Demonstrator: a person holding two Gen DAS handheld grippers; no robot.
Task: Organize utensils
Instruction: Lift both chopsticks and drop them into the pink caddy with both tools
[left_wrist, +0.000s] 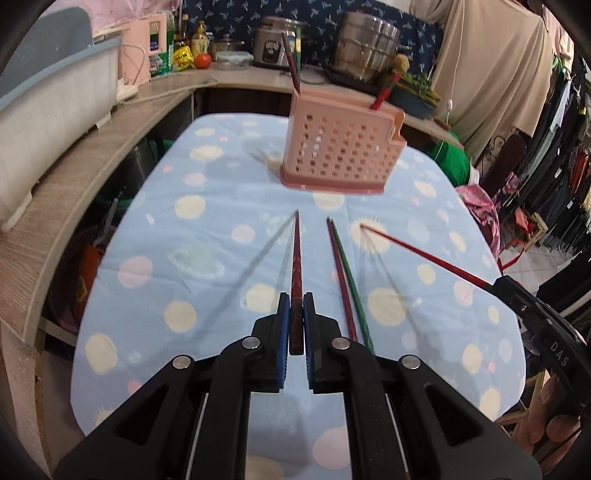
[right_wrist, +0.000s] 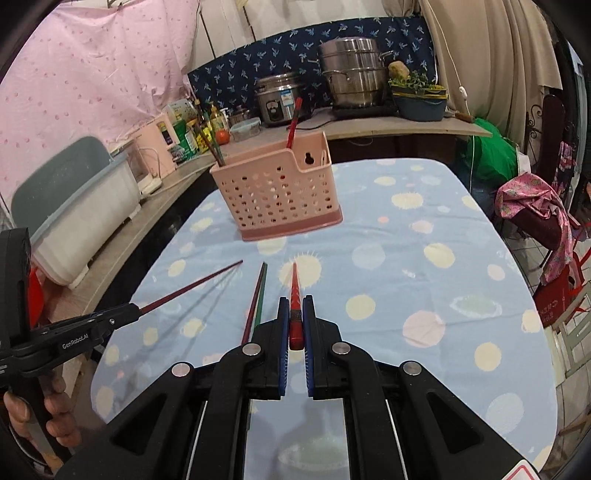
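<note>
Left wrist view: the left gripper (left_wrist: 295, 321) reaches up from the bottom centre, angled down toward the table (left_wrist: 207, 258), its blue pads clamped on the thick end of a dark red chopstick (left_wrist: 295, 258) whose tip points up the frame toward the pink basket (left_wrist: 340, 147). Just to the right of it a dark red and green pair (left_wrist: 345, 280) lies flat on the spotted blue cloth. At the right edge the right gripper (left_wrist: 498, 282) enters, closed on a bright red chopstick (left_wrist: 424, 254) that slants toward centre; fingers of a hand (left_wrist: 554, 424) show at the lower right. The letters "DAS" can be read on that gripper's side. The basket stands in the upper middle with chopsticks already sticking out of its left and right ends. Bare cloth lies open between the held tips and the basket; the table's left edge runs close to a wooden counter (left_wrist: 74, 177).

Right wrist view: the right gripper (right_wrist: 295, 321) rises from the bottom centre, pads shut on the bright red chopstick (right_wrist: 295, 295). The pair (right_wrist: 256, 299) lies just left. The left gripper (right_wrist: 133, 310) comes in from the lower left, marked "GenRobot.AI", held by a hand (right_wrist: 48, 413), gripping the dark red chopstick (right_wrist: 192, 284). The basket (right_wrist: 277, 192) sits upper centre, open cloth to its right.
</note>
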